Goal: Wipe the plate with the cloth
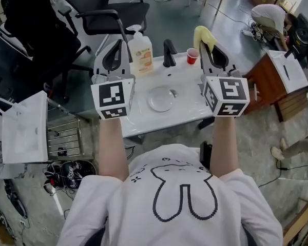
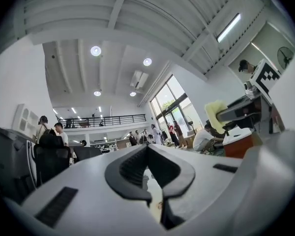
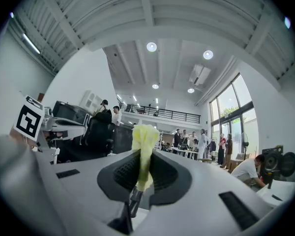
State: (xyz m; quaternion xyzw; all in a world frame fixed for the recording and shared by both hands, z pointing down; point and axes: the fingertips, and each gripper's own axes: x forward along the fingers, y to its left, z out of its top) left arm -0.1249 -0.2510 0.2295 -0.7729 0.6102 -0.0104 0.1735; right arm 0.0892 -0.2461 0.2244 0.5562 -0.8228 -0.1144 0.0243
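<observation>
Left gripper (image 2: 147, 149) (jaws together), empty

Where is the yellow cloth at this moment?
Head view, right side: the cloth sticks up from the shut right tool, beside the red cup.

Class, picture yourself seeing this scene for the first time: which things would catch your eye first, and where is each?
First comes the yellow cloth, pinched upright in the right gripper at the right of the head view. The left gripper, opposite it, is shut on nothing. Between them, on the white table, lies a clear plate, with a soap bottle behind it.
</observation>
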